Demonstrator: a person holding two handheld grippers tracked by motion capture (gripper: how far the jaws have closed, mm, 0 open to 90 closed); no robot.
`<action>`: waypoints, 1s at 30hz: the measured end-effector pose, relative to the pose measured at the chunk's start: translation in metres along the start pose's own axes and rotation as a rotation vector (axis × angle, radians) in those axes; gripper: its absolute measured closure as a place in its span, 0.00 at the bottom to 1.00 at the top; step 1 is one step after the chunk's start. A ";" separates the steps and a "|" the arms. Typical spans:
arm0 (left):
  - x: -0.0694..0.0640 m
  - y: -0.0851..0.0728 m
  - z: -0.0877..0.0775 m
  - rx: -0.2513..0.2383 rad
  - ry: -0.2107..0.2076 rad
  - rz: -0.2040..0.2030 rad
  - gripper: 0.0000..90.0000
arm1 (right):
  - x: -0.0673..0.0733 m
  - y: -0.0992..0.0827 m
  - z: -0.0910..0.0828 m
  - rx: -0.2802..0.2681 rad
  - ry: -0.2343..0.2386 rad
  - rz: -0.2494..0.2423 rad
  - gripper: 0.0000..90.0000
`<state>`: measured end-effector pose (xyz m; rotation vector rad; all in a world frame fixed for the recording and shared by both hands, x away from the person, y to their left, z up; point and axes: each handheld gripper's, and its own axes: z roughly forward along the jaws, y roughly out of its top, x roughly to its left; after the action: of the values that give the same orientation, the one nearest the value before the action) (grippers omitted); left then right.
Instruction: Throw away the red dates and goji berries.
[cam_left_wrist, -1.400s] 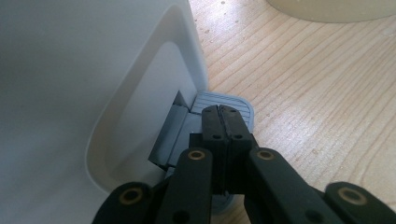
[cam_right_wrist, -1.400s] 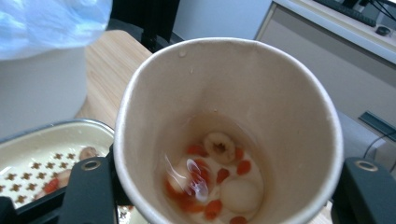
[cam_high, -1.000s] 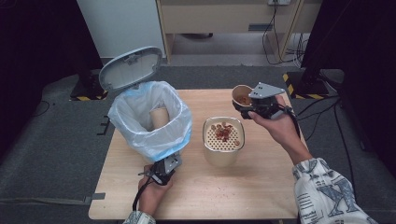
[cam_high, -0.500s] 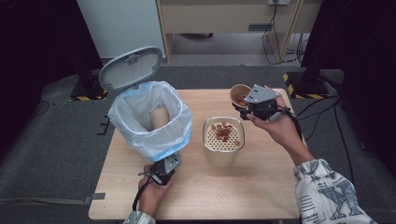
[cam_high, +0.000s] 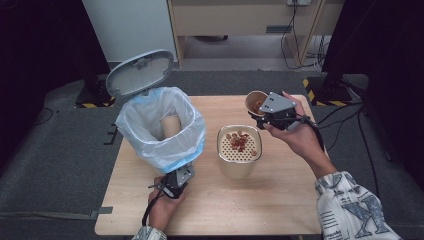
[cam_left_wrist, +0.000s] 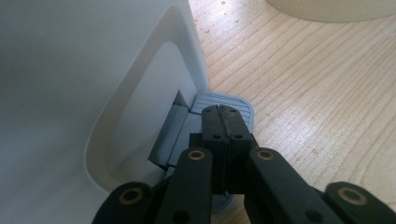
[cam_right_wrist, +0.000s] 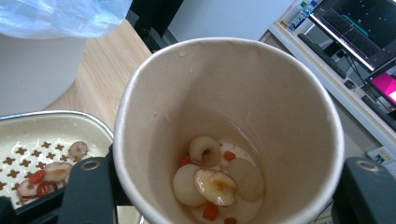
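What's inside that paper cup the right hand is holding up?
The paper cup holds leftover pale fruit slices, small red berries and a little liquid at its bottom. Whatever lies beneath those slices is covered.

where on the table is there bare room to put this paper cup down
Bare wood lies along the table's near edge, between the left gripper and the patterned sleeve, and at the far edge between the bin and the paper cup. It is crowded mid-table, where the strainer container sits close beside the bin.
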<state>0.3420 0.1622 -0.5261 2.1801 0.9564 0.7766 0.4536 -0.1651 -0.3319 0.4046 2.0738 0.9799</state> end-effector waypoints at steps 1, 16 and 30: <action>0.000 0.000 0.000 0.000 0.000 0.000 0.99 | 0.000 0.001 0.000 0.000 0.001 -0.002 0.38; 0.000 0.000 0.000 0.001 0.000 -0.001 0.99 | 0.009 0.006 0.000 0.003 -0.011 -0.067 0.38; 0.000 0.000 0.000 0.001 0.005 0.000 0.99 | 0.014 0.010 0.000 0.019 -0.029 -0.129 0.38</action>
<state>0.3419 0.1622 -0.5260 2.1798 0.9589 0.7818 0.4445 -0.1511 -0.3319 0.2892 2.0576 0.8735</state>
